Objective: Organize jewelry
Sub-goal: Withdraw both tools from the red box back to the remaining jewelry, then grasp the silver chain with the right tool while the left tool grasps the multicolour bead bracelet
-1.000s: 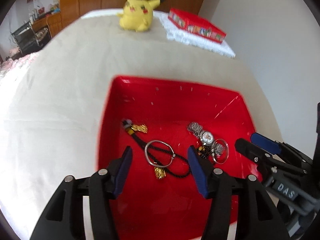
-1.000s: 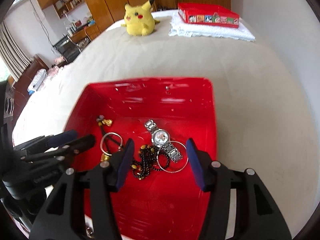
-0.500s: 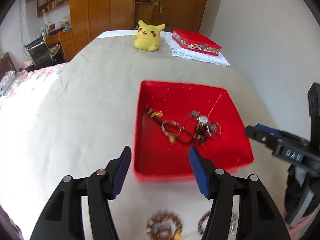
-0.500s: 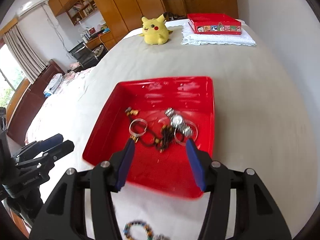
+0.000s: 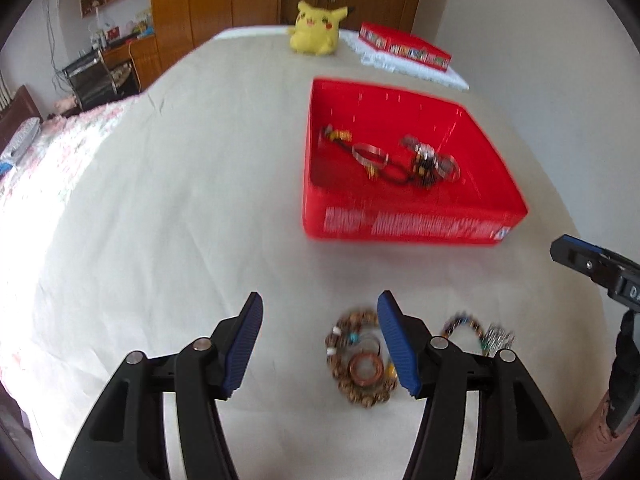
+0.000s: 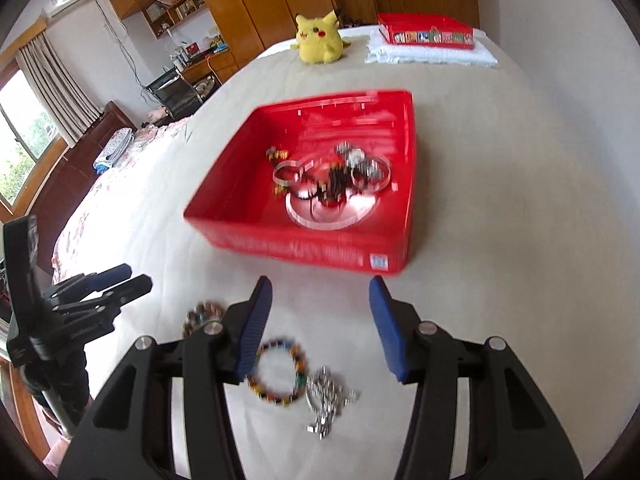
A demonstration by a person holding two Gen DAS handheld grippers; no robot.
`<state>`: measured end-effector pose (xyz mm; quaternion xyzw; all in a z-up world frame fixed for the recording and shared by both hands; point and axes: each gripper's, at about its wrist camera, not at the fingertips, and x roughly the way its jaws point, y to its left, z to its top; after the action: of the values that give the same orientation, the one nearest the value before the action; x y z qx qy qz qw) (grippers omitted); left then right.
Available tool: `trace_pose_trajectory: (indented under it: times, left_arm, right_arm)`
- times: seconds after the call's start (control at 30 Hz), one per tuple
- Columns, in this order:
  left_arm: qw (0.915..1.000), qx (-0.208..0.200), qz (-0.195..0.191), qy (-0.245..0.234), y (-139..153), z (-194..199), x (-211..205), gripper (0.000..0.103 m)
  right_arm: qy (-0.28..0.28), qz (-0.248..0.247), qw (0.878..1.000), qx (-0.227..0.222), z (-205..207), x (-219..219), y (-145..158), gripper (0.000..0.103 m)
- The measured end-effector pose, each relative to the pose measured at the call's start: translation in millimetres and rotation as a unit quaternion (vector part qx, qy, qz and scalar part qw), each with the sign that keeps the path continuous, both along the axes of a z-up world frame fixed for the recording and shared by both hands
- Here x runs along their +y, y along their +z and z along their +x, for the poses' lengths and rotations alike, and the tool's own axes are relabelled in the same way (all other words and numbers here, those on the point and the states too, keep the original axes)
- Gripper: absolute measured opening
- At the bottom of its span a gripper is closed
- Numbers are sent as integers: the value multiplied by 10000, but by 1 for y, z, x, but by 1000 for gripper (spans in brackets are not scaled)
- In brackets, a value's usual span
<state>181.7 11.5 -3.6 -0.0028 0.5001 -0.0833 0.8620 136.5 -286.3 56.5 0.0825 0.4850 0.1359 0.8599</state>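
Left wrist view showed the left gripper, jaws wide and empty, above a brown wooden-bead bracelet lying flat near its right finger. The right gripper, equally wide, hovered over a multicoloured bead bracelet and silver chain. Beyond both, a red rectangular plastic tray of tangled jewellery sat on the beige bedsheet.

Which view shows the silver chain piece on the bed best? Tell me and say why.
The right wrist view. The silver chain piece lies whole and unobstructed between the open fingers of the right gripper, beside the multicolor bead bracelet. The left wrist view catches only a blurred sliver, partly hidden behind the left gripper's finger.
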Motion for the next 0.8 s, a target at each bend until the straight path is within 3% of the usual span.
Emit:
trace_pose_trajectory:
  times: [0.23, 0.43, 0.8]
  left_arm:
    - [9997, 252, -21, 17, -28, -18, 0, 58]
    - [9994, 285, -50, -164, -34, -35, -13, 53]
    - [9984, 390, -279, -303, -35, -43, -38, 47]
  right_arm:
    - [90, 101, 9987, 483, -20, -3, -34, 41]
    - [222, 59, 9961, 846, -36, -1, -59, 38]
    - [354, -240, 9938, 1024, -35, 5, -76, 38]
